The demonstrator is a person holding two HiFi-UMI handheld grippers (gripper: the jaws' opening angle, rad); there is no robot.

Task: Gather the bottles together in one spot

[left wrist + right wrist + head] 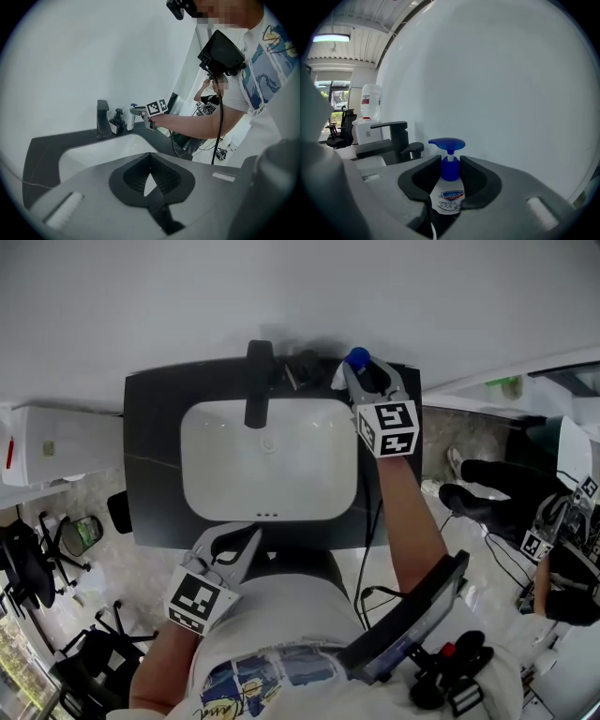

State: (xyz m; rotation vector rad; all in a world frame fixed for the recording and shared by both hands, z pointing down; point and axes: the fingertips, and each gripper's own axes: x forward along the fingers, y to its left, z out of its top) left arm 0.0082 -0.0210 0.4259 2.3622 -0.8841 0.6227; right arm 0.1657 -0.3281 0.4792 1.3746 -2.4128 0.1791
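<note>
Right claw (364, 373) clamped on the white pump bottle (448, 199), gripping its neck just under the blue pump head. Bottle is upright at the back right corner of the dark desk (150, 474), behind the white basin (216, 493). Can't tell if its base touches the desk. Black dispenser bottle (117, 123) stands just beside it, next to the black faucet (257, 381). Left claw (246, 542) at the desk's front edge, jaws closed tip to tip, nothing in them
</note>
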